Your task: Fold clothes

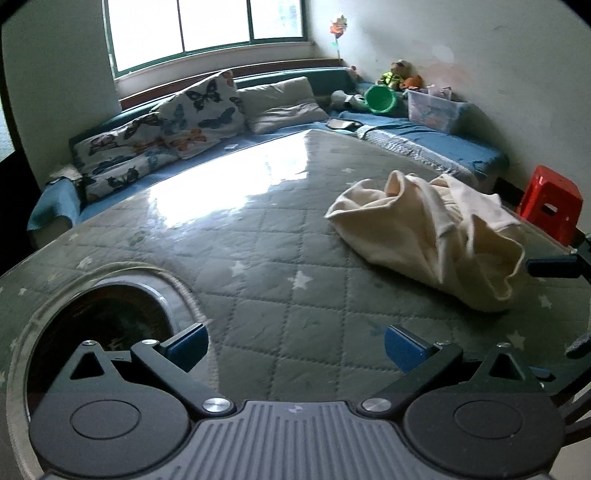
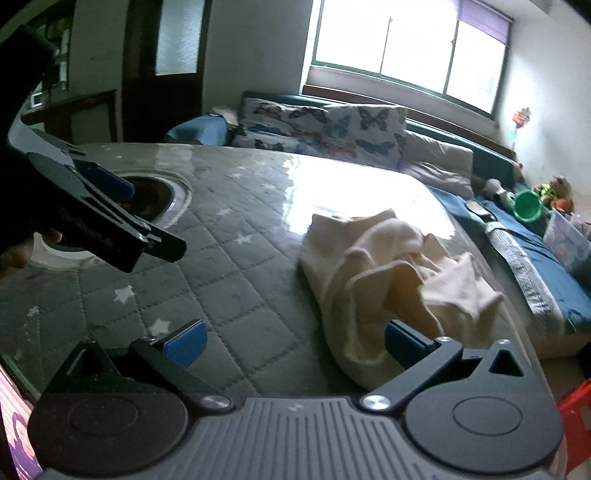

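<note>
Blue pads on my left gripper [image 1: 295, 347] are spread wide, nothing between them, w/ only grey quilted mattress [image 1: 258, 236] showing in the gap. Right gripper [image 2: 293, 341] is spread just as wide, also holding nothing; its right pad [image 2: 400, 341] sits against the near edge of the cream garment [image 2: 388, 273], tho I can't tell if it's really touching or just in front of it.

Garment is a crumpled heap, unfolded, soft cream fabric bunched into ridges and loose flaps, one hem curling up on the side. It lies on the mattress top, toward the right side from the left cam [image 1: 436, 236], well apart from the left gripper. From the right cam I see the left gripper [image 2: 122, 206] hovering over the mattress's left part, near a round dark patch [image 2: 147, 194] w/ a pale ring.

Farther out: butterfly-print pillows [image 1: 159, 129] and a plain pillow [image 1: 284, 103] under the window [image 1: 207, 29], green bucket [image 1: 380, 98], clear storage box [image 1: 436, 110], red stool [image 1: 550, 203] by the wall.
</note>
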{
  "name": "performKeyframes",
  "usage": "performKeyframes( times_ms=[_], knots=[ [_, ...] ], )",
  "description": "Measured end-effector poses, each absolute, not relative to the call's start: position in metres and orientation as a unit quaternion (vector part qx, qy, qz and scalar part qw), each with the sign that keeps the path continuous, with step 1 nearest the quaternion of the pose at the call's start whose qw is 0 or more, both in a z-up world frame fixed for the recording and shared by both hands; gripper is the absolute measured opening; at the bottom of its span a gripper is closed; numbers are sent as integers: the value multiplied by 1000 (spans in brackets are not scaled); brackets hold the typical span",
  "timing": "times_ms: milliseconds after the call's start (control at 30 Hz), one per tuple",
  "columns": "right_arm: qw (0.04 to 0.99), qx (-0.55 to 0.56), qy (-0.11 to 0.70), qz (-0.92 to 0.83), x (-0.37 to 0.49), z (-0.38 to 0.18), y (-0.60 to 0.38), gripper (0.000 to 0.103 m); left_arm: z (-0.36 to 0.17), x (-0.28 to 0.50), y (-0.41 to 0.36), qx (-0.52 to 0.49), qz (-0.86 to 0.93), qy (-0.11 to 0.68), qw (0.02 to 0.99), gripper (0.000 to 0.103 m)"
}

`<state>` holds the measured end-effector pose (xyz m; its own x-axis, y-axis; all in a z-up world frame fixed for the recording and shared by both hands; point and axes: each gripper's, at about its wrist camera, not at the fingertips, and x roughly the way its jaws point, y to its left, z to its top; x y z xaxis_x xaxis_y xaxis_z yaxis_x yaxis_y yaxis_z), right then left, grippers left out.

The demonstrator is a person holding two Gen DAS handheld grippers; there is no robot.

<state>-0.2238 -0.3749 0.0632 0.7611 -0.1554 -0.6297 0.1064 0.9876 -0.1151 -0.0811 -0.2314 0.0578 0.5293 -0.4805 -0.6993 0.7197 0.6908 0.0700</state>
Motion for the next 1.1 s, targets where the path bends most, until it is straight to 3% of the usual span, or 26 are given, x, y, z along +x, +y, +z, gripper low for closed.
performKeyframes(
  times_ms=[1100],
  knots=[
    [923, -4, 366, -117, -250, 64, -402, 103, 59, -97, -279, 231, -375, 343, 830, 103]
  ],
)
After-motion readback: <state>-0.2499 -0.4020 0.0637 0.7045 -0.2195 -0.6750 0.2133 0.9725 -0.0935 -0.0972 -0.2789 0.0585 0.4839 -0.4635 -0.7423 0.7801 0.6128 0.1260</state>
